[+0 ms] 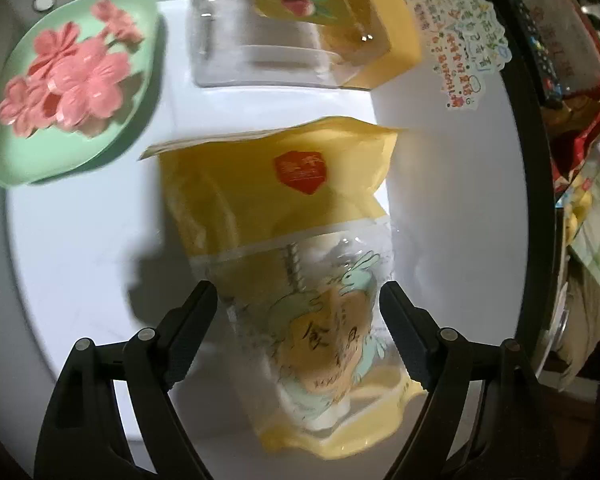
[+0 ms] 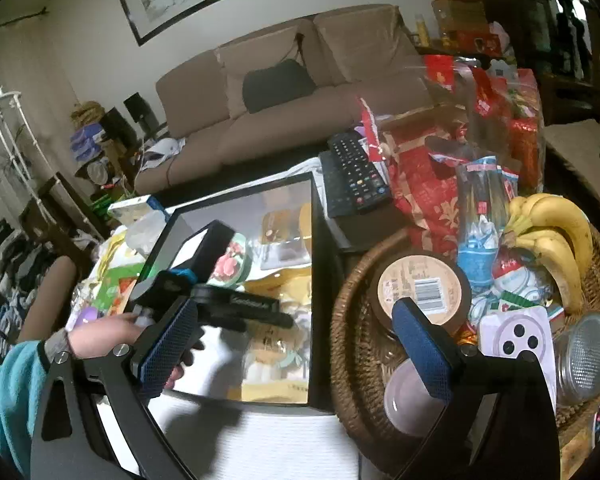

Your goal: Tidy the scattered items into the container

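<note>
While left gripper (image 1: pixel 298 316) jaws stand wide, straddling yellow snack pouch (image 1: pixel 284 248) mid-table, nothing is gripped. Pouch judged light, crinkly, slippery; clear near end best pinched. Right gripper (image 2: pixel 296 350) open, empty.

Left hand-held gripper (image 1: pixel 298 296), seen along its own fingers: it points steeply downward, and both black fingers (image 1: pixel 188 332) stand apart with a clear gap on either side of what lies between them, neither pad pressing. In the right wrist view the same tool appears at the left, carried by the person's left hand (image 2: pixel 112 334), which emerges from a turquoise sleeve (image 2: pixel 8 384) with a grey cuff. Right hand-held gripper (image 2: pixel 296 348): tilted moderately downward, its blue-padded fingers (image 2: pixel 420 352) spread wide, nothing between them.
</note>
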`<action>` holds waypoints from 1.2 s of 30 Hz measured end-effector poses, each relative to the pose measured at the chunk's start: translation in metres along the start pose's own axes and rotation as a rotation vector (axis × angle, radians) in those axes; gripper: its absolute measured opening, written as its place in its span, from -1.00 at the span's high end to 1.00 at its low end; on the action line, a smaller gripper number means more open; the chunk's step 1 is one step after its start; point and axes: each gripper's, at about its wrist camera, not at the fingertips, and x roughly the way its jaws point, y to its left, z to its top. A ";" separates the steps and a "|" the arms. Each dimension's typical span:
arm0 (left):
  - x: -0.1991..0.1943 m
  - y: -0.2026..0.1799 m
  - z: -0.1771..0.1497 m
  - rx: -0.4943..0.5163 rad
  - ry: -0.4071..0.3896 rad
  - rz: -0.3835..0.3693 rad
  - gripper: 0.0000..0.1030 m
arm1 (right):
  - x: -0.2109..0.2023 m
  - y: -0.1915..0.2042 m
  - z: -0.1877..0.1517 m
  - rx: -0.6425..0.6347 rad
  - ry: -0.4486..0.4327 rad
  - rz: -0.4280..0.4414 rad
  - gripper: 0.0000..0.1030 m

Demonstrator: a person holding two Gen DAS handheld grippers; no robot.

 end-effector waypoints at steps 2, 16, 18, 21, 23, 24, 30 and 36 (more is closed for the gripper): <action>0.003 -0.006 0.000 0.015 -0.001 -0.004 -0.58 | -0.001 0.000 -0.001 0.003 -0.001 -0.003 -0.95; -0.073 -0.006 -0.073 0.117 -0.224 0.195 -0.94 | 0.016 0.015 -0.004 -0.039 0.036 0.009 -0.95; -0.092 0.002 -0.100 0.115 -0.285 0.185 -1.00 | 0.024 0.024 -0.009 -0.067 0.050 0.005 -0.95; -0.119 0.021 -0.121 0.105 -0.357 0.190 -1.00 | 0.035 0.037 -0.018 -0.099 0.074 0.008 -0.95; -0.133 0.032 -0.134 0.095 -0.416 0.210 -1.00 | 0.042 0.044 -0.024 -0.124 0.090 0.001 -0.96; -0.143 0.037 -0.141 0.086 -0.453 0.232 -1.00 | 0.045 0.048 -0.027 -0.136 0.098 -0.005 -0.96; -0.166 0.059 -0.198 0.041 -0.594 0.274 -1.00 | 0.060 0.068 -0.045 -0.196 0.135 -0.037 -1.00; -0.172 0.067 -0.241 0.023 -0.636 0.286 -1.00 | 0.061 0.086 -0.064 -0.215 0.148 -0.027 -1.00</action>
